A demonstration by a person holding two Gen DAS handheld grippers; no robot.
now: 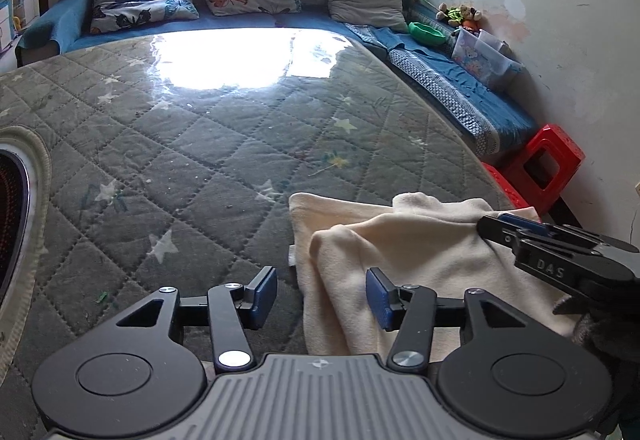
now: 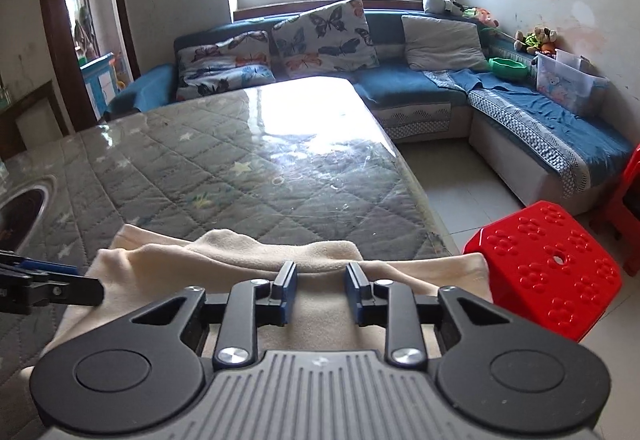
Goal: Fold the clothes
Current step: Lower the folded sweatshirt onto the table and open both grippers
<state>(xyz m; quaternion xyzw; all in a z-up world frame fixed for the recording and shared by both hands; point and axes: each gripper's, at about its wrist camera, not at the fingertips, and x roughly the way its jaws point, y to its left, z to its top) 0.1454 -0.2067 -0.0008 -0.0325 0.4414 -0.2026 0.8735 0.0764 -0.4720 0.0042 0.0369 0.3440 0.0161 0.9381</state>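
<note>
Left wrist view: cream cloth (image 1: 400,252) lay bunched in 2 or more layers at the table's (image 1: 200,144) near edge. Left gripper (image 1: 322,294) wide, empty; right gripper (image 2: 318,290) parted, empty. Soft, light fleece; judged best pinched at a corner.

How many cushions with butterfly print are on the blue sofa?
2. One butterfly cushion lies low at the sofa's left end; the other butterfly cushion leans upright beside it, nearer the plain grey cushion. None seems hidden.
</note>
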